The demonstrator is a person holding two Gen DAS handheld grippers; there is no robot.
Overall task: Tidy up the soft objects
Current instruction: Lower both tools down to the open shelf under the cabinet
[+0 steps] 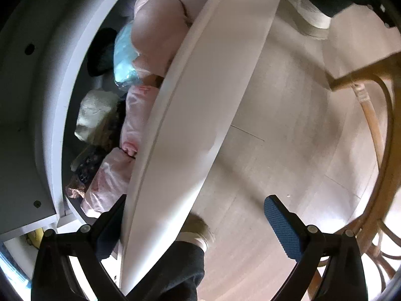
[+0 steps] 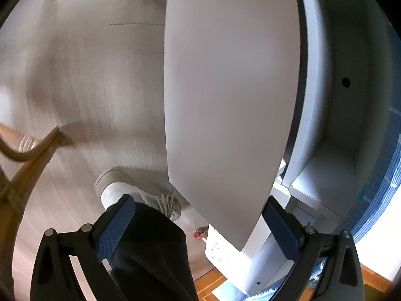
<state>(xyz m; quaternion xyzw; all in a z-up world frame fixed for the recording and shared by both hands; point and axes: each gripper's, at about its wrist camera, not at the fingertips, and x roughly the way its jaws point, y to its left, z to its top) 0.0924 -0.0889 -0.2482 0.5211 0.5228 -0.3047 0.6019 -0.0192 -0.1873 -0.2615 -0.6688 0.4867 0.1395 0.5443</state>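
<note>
Both claws, left (image 1: pixel 195 222) and right (image 2: pixel 198 222), wide open astride white drawer front (image 1: pixel 190 115), gripping nothing; soft bundles (image 1: pixel 155 25) packed inside drawer — best pushing evenly with both, watching pink bag (image 1: pixel 110 183) near edge.

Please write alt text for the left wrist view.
A white drawer front stands between the fingers of the open left gripper. Behind it, the drawer holds pink bags, a light blue bag and other soft items.
</note>
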